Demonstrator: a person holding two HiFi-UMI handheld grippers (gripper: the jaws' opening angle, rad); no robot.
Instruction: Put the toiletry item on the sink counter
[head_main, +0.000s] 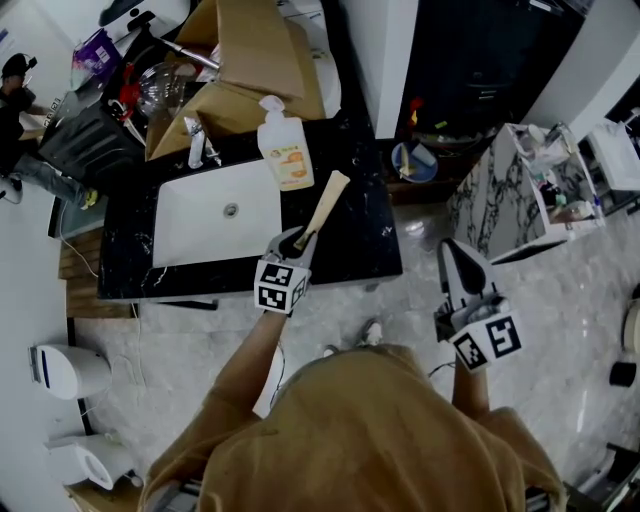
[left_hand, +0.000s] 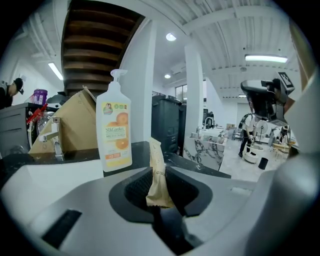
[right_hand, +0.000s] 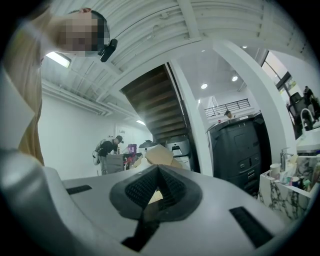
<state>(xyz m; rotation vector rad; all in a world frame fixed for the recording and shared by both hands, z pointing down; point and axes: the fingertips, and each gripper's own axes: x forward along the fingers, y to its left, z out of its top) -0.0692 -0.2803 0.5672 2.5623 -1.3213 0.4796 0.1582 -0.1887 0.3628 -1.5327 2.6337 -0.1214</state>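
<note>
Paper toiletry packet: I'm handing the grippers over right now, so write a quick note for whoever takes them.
Left gripper: shut on the tan paper packet, held out over the black counter right of the basin, near the orange soap bottle.
Right gripper: shut, empty, over the floor beside the counter.
Done: packet is in hand at the counter.
Left: set it on bare counter, open, withdraw.

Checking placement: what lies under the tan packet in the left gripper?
Black counter, beside the sink. The left gripper covers the near end of the packet; contact is unclear.
</note>
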